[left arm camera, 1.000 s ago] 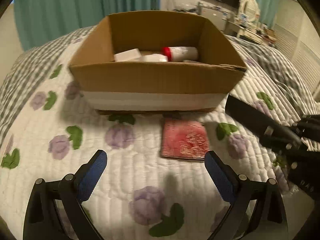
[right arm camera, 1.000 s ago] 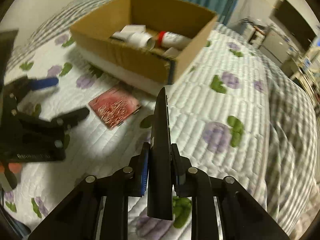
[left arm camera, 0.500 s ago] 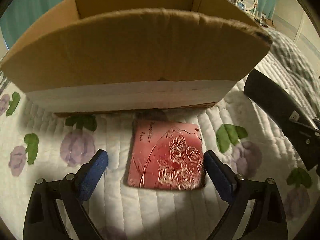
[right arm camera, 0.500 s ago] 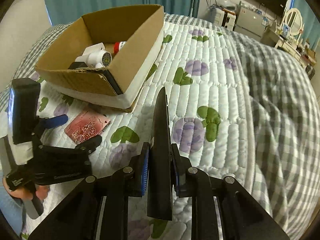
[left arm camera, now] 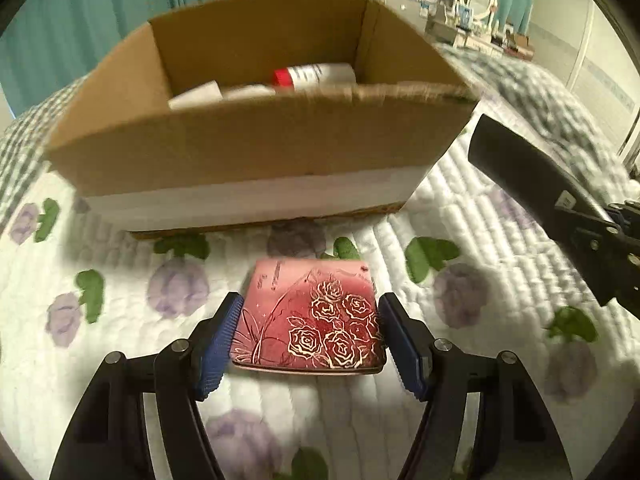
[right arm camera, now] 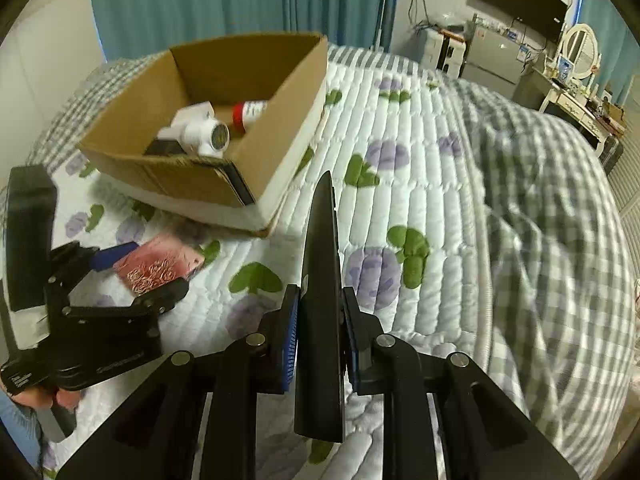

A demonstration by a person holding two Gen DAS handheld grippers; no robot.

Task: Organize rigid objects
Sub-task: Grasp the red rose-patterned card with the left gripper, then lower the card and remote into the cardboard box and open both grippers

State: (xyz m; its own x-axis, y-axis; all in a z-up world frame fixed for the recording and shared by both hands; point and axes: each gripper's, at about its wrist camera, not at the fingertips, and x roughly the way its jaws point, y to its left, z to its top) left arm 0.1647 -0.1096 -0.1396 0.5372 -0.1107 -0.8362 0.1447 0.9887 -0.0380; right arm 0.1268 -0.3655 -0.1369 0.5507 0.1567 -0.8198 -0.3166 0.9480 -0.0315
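Note:
A flat red case with gold roses (left arm camera: pixel 312 316) lies on the quilted bed, just in front of a cardboard box (left arm camera: pixel 256 148). My left gripper (left arm camera: pixel 310 344) is shut on the case, one blue pad on each side edge. The case also shows in the right wrist view (right arm camera: pixel 158 268) between the left gripper's fingers (right arm camera: pixel 116 256). My right gripper (right arm camera: pixel 320 324) is shut on a long flat black object (right arm camera: pixel 320 280) that points forward above the bed. That object also shows at the right of the left wrist view (left arm camera: pixel 532 176).
The box (right arm camera: pixel 208 184) holds a white bottle with a red cap (left arm camera: pixel 316 76), a white cylinder (right arm camera: pixel 204 136) and other white and dark items. The quilt (right arm camera: pixel 400 120) has purple flowers; a checked blanket (right arm camera: pixel 540 200) lies to the right. Teal curtains hang behind.
My left gripper's fingers have closed from wide apart onto the red case's sides. The view has tilted up, showing the box's inside again. The right gripper keeps its grip on the black object.

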